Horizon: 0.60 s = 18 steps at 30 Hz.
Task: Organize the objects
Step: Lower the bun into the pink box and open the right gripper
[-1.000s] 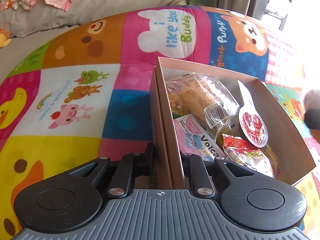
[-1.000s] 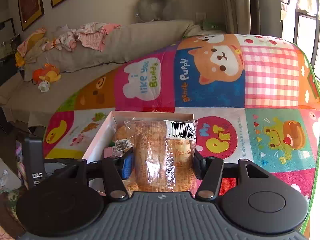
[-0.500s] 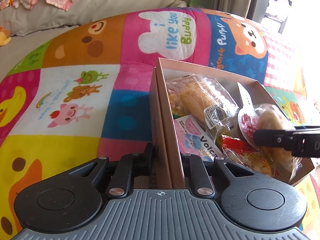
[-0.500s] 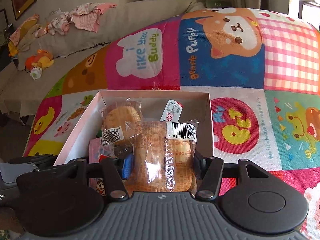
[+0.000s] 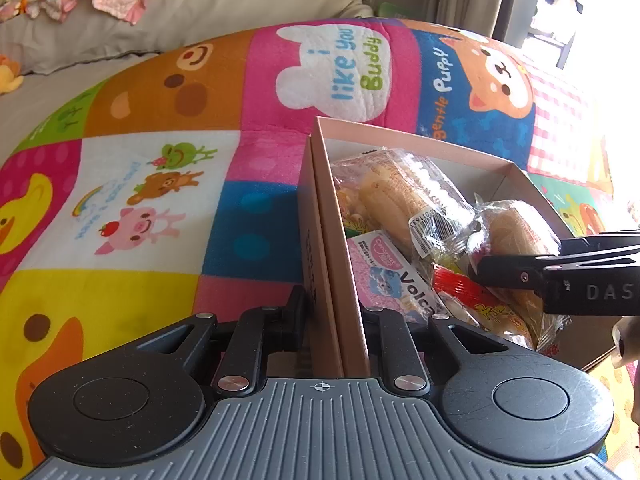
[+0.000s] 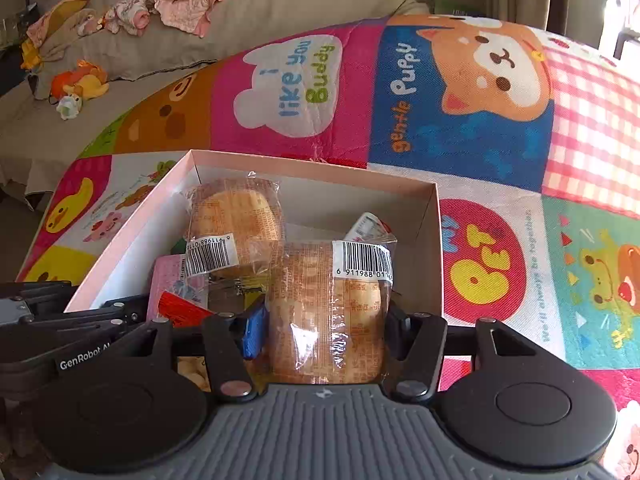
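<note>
Two grippers angled down, left gripper [image 5: 332,320] pinching box wall [image 5: 340,264], right gripper [image 6: 324,320] seemingly loosening on bread packet [image 6: 328,312]

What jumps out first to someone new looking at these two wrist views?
The bright cartoon mat fills both views, with a pink box of wrapped snacks sitting on it. The right gripper holds a wrapped bun over the box's near end, its jaws opening. The left gripper is shut on the box's side wall.
</note>
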Each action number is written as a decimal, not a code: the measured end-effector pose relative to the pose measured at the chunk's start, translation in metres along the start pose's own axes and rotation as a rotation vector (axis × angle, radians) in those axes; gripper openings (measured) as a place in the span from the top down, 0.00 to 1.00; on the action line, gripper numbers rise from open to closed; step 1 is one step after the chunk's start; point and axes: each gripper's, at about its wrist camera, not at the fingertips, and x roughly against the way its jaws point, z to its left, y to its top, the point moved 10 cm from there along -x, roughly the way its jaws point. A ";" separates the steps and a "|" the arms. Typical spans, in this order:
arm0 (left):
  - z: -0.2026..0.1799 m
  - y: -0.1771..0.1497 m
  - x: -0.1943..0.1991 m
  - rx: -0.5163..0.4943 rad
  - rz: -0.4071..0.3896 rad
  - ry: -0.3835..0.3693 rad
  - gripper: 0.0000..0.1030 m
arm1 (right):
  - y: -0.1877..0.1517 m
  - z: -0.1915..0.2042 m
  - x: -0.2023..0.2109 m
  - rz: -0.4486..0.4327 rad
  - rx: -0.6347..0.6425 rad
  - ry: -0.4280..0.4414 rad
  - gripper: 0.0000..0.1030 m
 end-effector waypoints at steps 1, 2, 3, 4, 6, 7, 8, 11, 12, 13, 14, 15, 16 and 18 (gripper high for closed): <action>0.000 0.000 0.000 -0.001 0.000 0.001 0.82 | 0.000 0.001 0.002 0.014 0.001 0.024 0.39; 0.000 0.000 0.000 -0.001 -0.001 0.002 0.82 | 0.001 0.001 0.008 0.007 -0.008 0.044 0.29; 0.000 0.000 0.000 0.000 -0.002 0.002 0.82 | 0.005 -0.001 0.015 -0.014 -0.018 0.057 0.26; 0.000 0.000 0.000 0.001 -0.002 0.001 0.82 | 0.010 -0.003 0.022 -0.031 -0.026 0.059 0.26; 0.000 0.000 0.000 0.005 -0.003 0.001 0.82 | 0.025 -0.010 0.033 -0.057 -0.060 0.070 0.26; 0.000 -0.001 0.001 0.008 -0.005 0.000 0.82 | 0.033 -0.011 0.036 -0.064 -0.080 0.088 0.26; 0.000 -0.001 0.001 0.010 -0.006 -0.001 0.82 | 0.041 -0.011 0.037 -0.064 -0.096 0.109 0.26; 0.000 -0.001 0.001 0.012 -0.006 0.000 0.82 | 0.060 0.003 0.029 -0.050 -0.097 0.156 0.26; 0.000 -0.001 0.001 0.011 -0.006 -0.001 0.82 | 0.066 0.013 0.021 -0.039 -0.076 0.165 0.26; 0.000 -0.001 0.001 0.011 -0.007 -0.001 0.81 | 0.068 0.021 0.014 -0.029 -0.063 0.162 0.26; 0.000 0.000 0.001 0.009 -0.007 -0.002 0.81 | 0.069 0.030 0.004 -0.012 -0.050 0.163 0.26; 0.000 0.000 0.001 0.008 -0.007 -0.002 0.81 | 0.069 0.039 -0.007 0.008 -0.040 0.170 0.26; 0.000 -0.001 0.001 0.007 -0.007 -0.003 0.81 | 0.068 0.046 -0.016 0.024 -0.029 0.172 0.26; 0.000 -0.001 0.002 0.004 -0.007 -0.004 0.81 | 0.064 0.055 -0.034 0.047 0.022 0.126 0.25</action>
